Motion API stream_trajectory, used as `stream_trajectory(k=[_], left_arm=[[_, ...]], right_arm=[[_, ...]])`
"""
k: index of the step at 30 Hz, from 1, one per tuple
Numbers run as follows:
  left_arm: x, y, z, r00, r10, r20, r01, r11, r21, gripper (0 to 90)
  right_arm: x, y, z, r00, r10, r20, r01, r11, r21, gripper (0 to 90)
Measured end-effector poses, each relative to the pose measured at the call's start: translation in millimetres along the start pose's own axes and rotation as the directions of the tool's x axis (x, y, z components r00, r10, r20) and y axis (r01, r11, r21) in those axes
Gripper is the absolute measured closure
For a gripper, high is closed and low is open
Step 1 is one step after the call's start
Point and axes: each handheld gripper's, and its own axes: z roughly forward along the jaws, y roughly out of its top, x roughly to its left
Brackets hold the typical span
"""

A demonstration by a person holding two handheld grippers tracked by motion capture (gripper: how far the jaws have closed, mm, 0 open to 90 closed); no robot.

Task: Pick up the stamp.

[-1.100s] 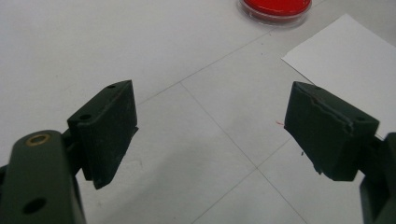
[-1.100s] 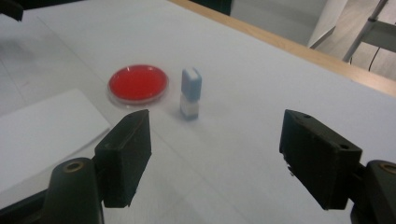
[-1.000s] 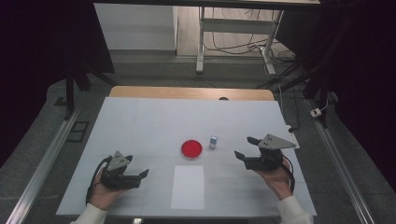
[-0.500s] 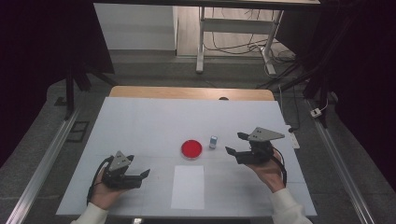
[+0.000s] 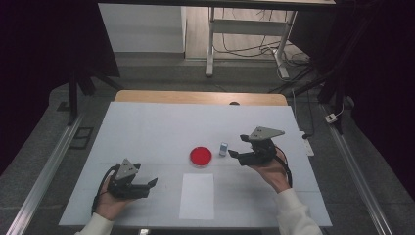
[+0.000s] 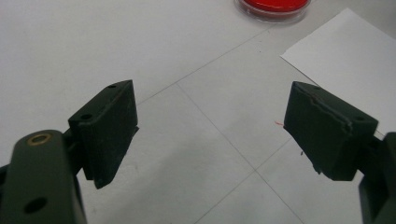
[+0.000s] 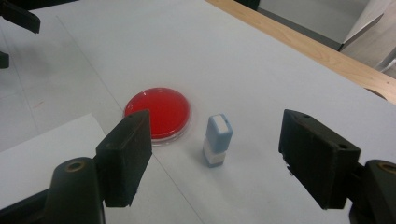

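right gripper (image 7: 215, 154): jaws spread wide, lined up on the little blue stamp (image 7: 217, 139), looks ready to grab it
stamp: standing upright on the table (image 5: 147, 127), just beside the red ink pad (image 5: 201, 155)
left gripper (image 5: 144, 185): jaws wide, empty, parked near the paper sheet (image 5: 197, 196), probably to pin it down

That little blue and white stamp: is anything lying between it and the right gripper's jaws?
No. In the right gripper view, only bare white table separates the open right gripper from the upright stamp; the red ink pad sits off to the side.
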Motion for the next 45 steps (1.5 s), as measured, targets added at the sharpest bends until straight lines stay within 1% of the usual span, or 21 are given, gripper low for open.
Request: stream_trajectory(k=[3,5,6,7,11,13,18,19,20,21,25,29,30,33,34,38,39,41,43,44,45], left_arm=[[0.0,0.0,0.4,1.0,0.0,-0.004,0.0,1.0,0.003,17.8],[0.2,0.1,0.8,1.0,0.001,-0.002,-0.001,1.0,0.002,17.8],[0.1,0.2,1.2,1.0,0.003,-0.002,-0.003,1.0,0.002,17.8],[0.0,0.2,1.8,1.0,0.008,-0.002,-0.008,1.0,0.003,17.8],[-0.7,0.3,1.8,0.9999,0.012,-0.001,-0.012,0.9999,0.005,17.8],[-0.7,0.2,1.3,0.9999,0.013,-0.003,-0.013,0.9999,0.004,17.8],[-0.1,0.0,1.5,0.9999,0.012,-0.003,-0.012,0.9999,0.004,17.8],[0.0,0.0,1.9,0.9999,0.012,-0.004,-0.012,0.9999,0.004,17.8],[0.1,0.1,2.4,0.9999,0.012,-0.006,-0.012,0.9999,0.006,17.8],[0.2,0.1,2.7,0.9999,0.013,-0.005,-0.013,0.9999,0.008,17.8],[0.7,0.0,4.2,0.9999,0.014,-0.004,-0.014,0.9998,0.012,17.8],[0.7,-0.1,4.1,0.9999,0.015,-0.005,-0.015,0.9998,0.012,17.8],[0.7,-0.1,4.1,0.9999,0.015,-0.005,-0.015,0.9998,0.013,17.8],[0.8,-0.6,4.1,0.9999,0.013,-0.006,-0.013,0.9998,0.015,17.7],[1.0,-0.8,4.1,0.9999,0.013,-0.006,-0.013,0.9998,0.016,17.7],[1.6,-1.3,4.3,0.9999,0.013,-0.008,-0.013,0.9997,0.019,17.7],[1.6,-1.2,4.5,0.9999,0.014,-0.007,-0.014,0.9997,0.019,17.7],[1.2,-1.2,4.9,0.9998,0.015,-0.011,-0.015,0.9997,0.022,17.7],[1.1,-1.2,5.3,0.9998,0.016,-0.009,-0.016,0.9996,0.023,17.6],[1.2,-1.3,5.5,0.9998,0.017,-0.01,-0.017,0.9996,0.025,17.6],[1.2,-1.3,5.6,0.9998,0.017,-0.01,-0.017,0.9995,0.025,17.6]], right_arm=[[1.1,5.0,8.2,0.9999,-0.012,-0.01,0.012,1.0,-0.002,25.2],[2.1,7.0,12.3,0.9993,-0.035,-0.01,0.035,0.999,0.015,25.2],[2.1,7.0,12.3,0.9993,-0.035,-0.01,0.035,0.999,0.015,25.2],[1.5,8.1,17.6,0.9989,-0.045,-0.012,0.045,0.999,0.024,25.2],[0.2,8.3,25.1,0.999,-0.035,-0.029,0.036,0.999,0.035,25.3],[-0.3,8.6,32.3,0.9988,-0.043,-0.025,0.044,0.998,0.053,25.2],[-3.7,8.5,36.7,0.9989,-0.043,-0.02,0.044,0.997,0.058,25.5],[-6.9,7.6,40.0,0.9991,-0.036,-0.02,0.037,0.998,0.059,26.3],[-6.9,7.6,40.0,0.9991,-0.036,-0.02,0.037,0.998,0.059,26.3],[-10.2,5.0,45.2,0.9993,-0.023,-0.028,0.025,0.998,0.06,26.8],[-17.1,-1.1,54.7,0.9993,-0.011,-0.035,0.014,0.996,0.091,28.0],[-20.2,-4.3,60.2,0.9991,-0.003,-0.041,0.007,0.995,0.1,29.3],[-20.7,-6.3,64.1,0.9989,-0.002,-0.046,0.007,0.994,0.112,30.4],[-20.0,-7.9,67.6,0.9985,-0.008,-0.055,0.015,0.992,0.124,33.0],[-20.0,-7.9,67.6,0.9985,-0.008,-0.055,0.015,0.992,0.124,33.0],[-18.5,-8.3,69.3,0.9975,-0.024,-0.066,0.032,0.992,0.123,38.5],[-17.2,-8.4,70.0,0.9973,-0.042,-0.06,0.049,0.99,0.131,41.3],[-16.7,-8.7,70.7,0.9972,-0.04,-0.064,0.048,0.991,0.124,42.4],[-15.9,-8.9,71.8,0.9966,-0.052,-0.064,0.059,0.99,0.127,45.2],[-14.9,-9.5,73.3,0.9964,-0.057,-0.062,0.065,0.991,0.121,48.3],[-14.9,-9.5,73.3,0.9964,-0.057,-0.062,0.065,0.991,0.121,48.3]])
